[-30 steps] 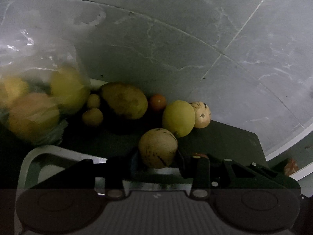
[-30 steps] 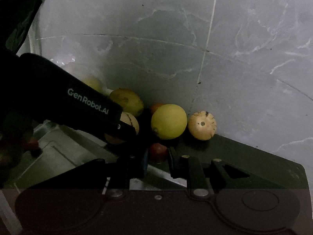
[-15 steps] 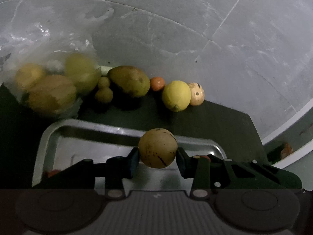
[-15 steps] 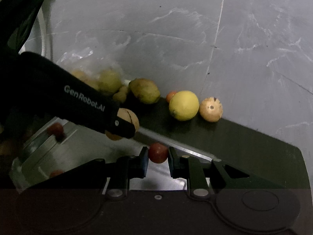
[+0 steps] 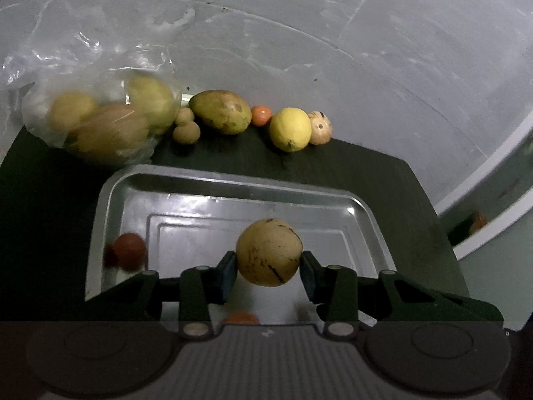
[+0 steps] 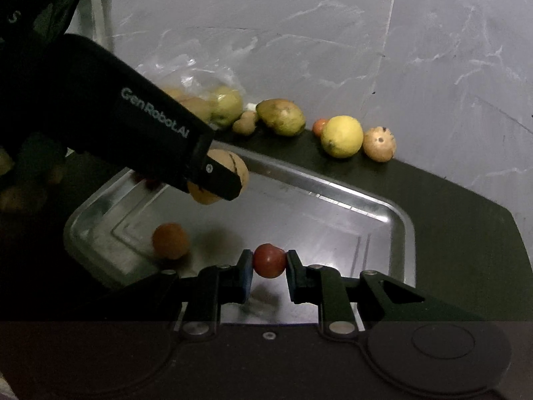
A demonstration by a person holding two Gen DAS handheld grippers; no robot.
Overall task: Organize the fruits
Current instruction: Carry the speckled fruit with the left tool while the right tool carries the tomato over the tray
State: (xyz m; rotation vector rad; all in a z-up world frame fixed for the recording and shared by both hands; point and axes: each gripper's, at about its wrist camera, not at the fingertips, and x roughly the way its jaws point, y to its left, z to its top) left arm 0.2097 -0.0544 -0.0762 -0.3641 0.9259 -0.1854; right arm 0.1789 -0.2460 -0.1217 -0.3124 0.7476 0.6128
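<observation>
**Two fruits held over the metal tray**

A grey marbled wall stood behind a dark table point(image 5: 366, 173), along whose far edge loose fruit lay in a row: a clear plastic bag point(image 5: 100, 113) of yellowish fruit at the left, then two small brown fruits point(image 5: 186, 126), a green-brown mango point(image 5: 221, 111), a small orange fruit point(image 5: 261, 115), a lemon point(image 5: 289, 129) and a pale speckled fruit point(image 5: 320, 127) touching the lemon's right side. Nearer, a metal tray point(image 5: 233, 180) sat on the table.

The left tool point(image 5: 269, 266) was clamped on a tan round fruit point(image 5: 269, 251) marked with dark streaks, held above the tray's near half. The right tool point(image 6: 269, 271) gripped a small red fruit point(image 6: 269, 260) between its pads, also over the tray.

Inside the tray, an orange fruit point(image 6: 170, 240) lay near the left wall, blurred. In the left wrist view another reddish fruit point(image 5: 128, 251) showed at the tray's left side, also blurred.
</observation>
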